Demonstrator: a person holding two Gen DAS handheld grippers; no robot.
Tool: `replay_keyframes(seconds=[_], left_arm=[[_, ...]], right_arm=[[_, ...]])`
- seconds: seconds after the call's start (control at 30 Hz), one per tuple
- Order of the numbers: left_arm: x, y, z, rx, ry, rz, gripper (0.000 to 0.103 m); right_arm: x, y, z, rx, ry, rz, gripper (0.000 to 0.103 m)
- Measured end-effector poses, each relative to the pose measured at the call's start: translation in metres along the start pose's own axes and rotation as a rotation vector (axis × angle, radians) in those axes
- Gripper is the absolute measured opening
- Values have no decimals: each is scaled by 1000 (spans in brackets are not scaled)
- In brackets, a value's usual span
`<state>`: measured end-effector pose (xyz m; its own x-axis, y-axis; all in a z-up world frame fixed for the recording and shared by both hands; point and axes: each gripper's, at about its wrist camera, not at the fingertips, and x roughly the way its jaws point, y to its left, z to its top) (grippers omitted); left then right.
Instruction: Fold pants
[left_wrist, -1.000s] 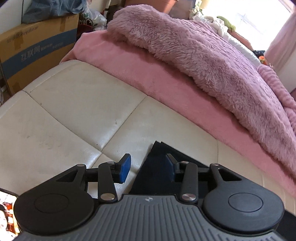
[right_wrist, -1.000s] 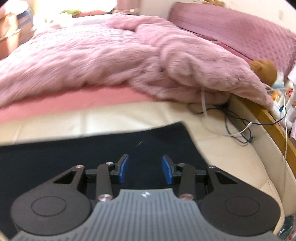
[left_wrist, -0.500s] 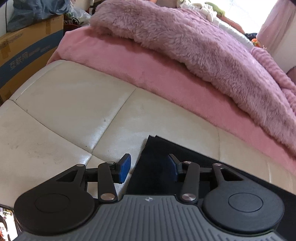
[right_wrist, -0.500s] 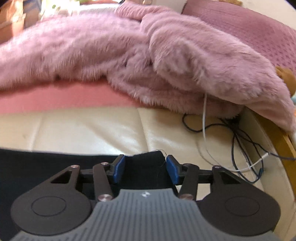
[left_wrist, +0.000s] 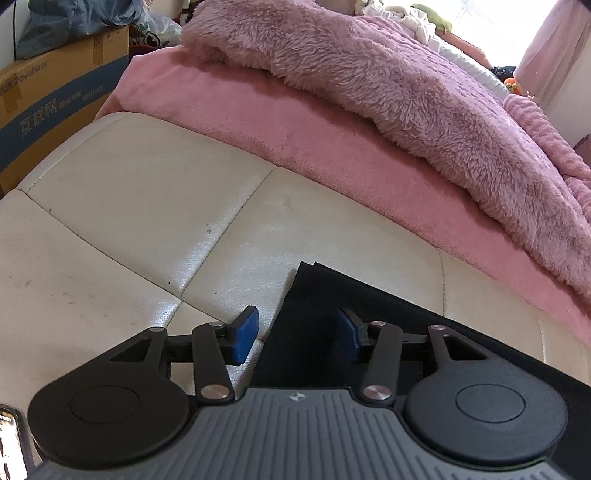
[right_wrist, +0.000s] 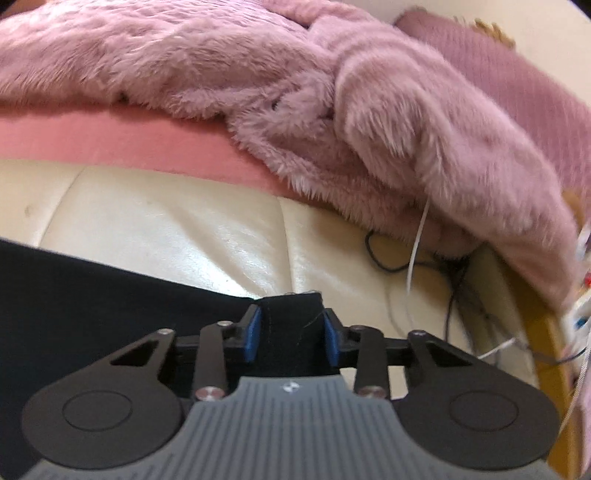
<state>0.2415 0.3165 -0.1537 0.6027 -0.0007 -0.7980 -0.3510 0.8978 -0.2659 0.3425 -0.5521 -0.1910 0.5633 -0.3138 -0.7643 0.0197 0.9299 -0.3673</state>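
Observation:
The black pants (left_wrist: 373, 314) lie flat on a cream leather surface (left_wrist: 129, 206). In the left wrist view my left gripper (left_wrist: 293, 334) is open, its blue pads straddling the pants' left corner edge; the right pad sits over the cloth, the left over bare leather. In the right wrist view the pants (right_wrist: 92, 291) stretch to the left, and their right corner stands between the blue pads of my right gripper (right_wrist: 290, 334). The jaws have narrowed around that corner, with a gap still showing on both sides.
A fluffy pink blanket (left_wrist: 406, 92) over a pink sheet (left_wrist: 295, 140) lies behind the leather surface. A cardboard box (left_wrist: 55, 96) stands at far left. Cables (right_wrist: 417, 258) trail at the right near a wooden bed edge (right_wrist: 546, 332).
My right gripper slid right to the pants' corner and its jaws narrowed around it. My left gripper shifted slightly along the left corner, still open.

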Motion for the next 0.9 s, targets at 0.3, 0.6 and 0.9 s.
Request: replay_keyframes(seconds=[0.3, 0.6, 0.9], left_arm=[[9, -18, 7, 104, -54, 37, 62], [8, -40, 4, 165, -127, 49, 0], [-38, -48, 5, 181, -241, 74, 0]], right_arm=[[-18, 14, -5, -53, -40, -84, 22], [-26, 17, -5, -18, -55, -118, 22], [-69, 7, -15, 78, -191, -186, 16]])
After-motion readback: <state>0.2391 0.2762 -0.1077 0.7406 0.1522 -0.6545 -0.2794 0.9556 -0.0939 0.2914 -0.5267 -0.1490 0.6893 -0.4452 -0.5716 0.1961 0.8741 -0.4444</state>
